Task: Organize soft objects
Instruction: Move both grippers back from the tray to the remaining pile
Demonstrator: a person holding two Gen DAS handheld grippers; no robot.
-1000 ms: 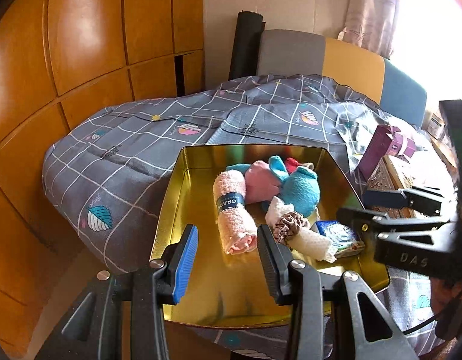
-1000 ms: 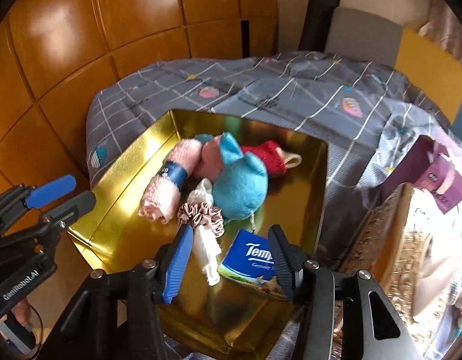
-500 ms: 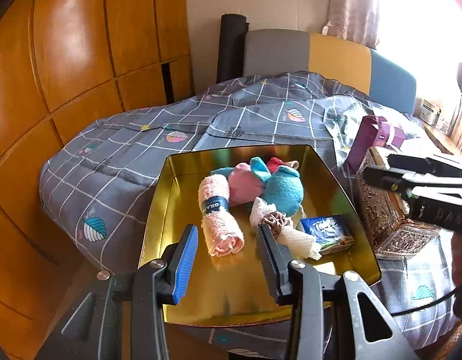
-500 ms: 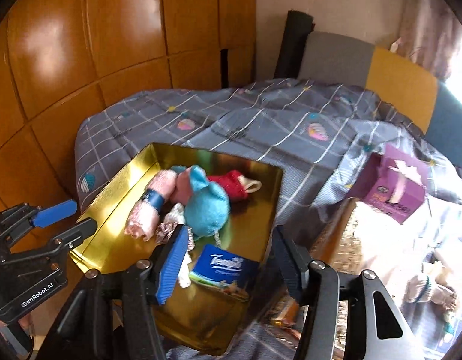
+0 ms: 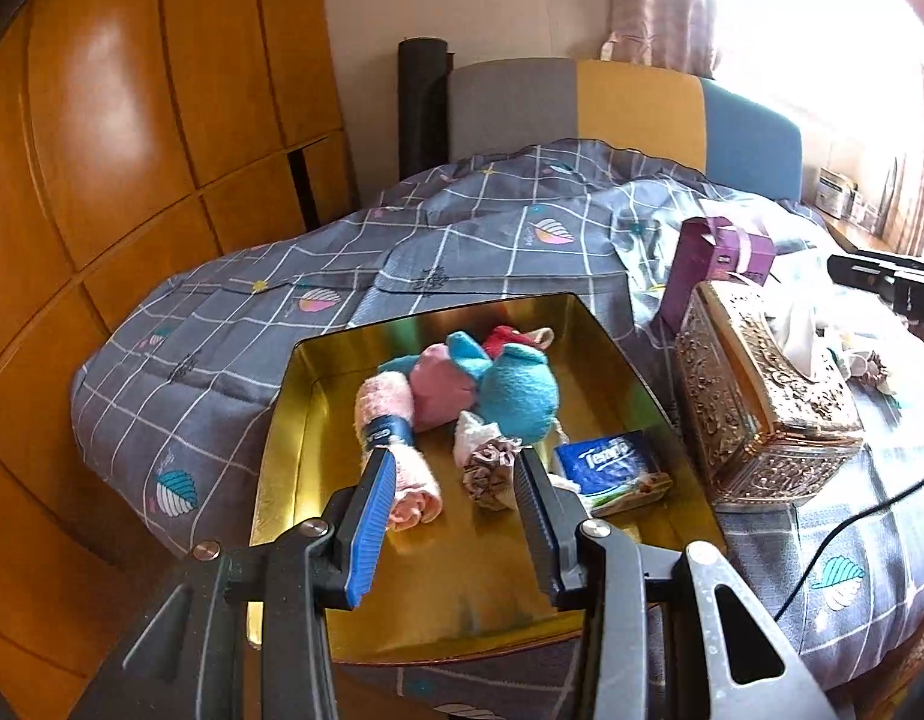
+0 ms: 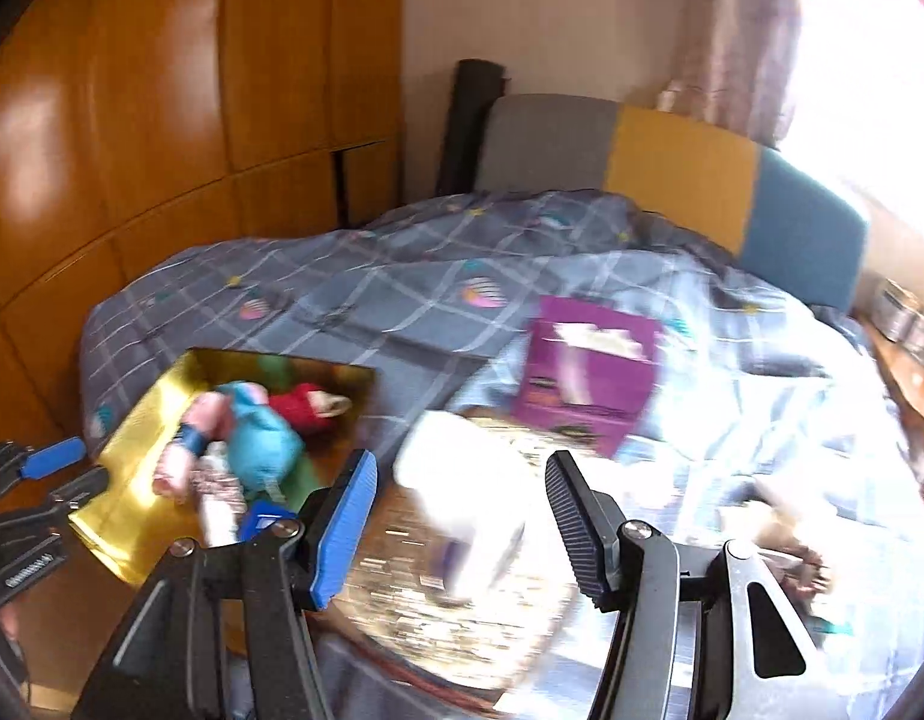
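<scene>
A gold tray [image 5: 582, 606] [image 6: 132, 426] lies on the bed. In it are a rolled pink towel [image 5: 396, 438], a pink plush [image 5: 441, 384], a teal plush [image 5: 519, 390] [image 6: 261, 441], a red item [image 5: 507, 337] [image 6: 300, 405], a scrunchie [image 5: 489, 468] on a white cloth, and a blue tissue pack [image 5: 609, 465]. My left gripper [image 5: 456, 510] hovers open and empty over the tray's near part. My right gripper [image 6: 462, 510], open with nothing between its pads, is over an ornate metal tissue box [image 5: 768, 414] [image 6: 480, 588]; its view is blurred.
A purple tissue box [image 5: 717, 264] [image 6: 588, 378] stands on the grey checked quilt [image 5: 270, 324] behind the metal box. Small soft items [image 5: 870, 363] lie to the right of it. Wooden wardrobe panels [image 5: 132, 150] line the left side. A cable [image 5: 852, 534] trails over the quilt.
My right gripper has swung right, from over the tray to over the metal tissue box, and its jaws have widened. The left gripper drew back slightly and rolled; the tray contents have not moved.
</scene>
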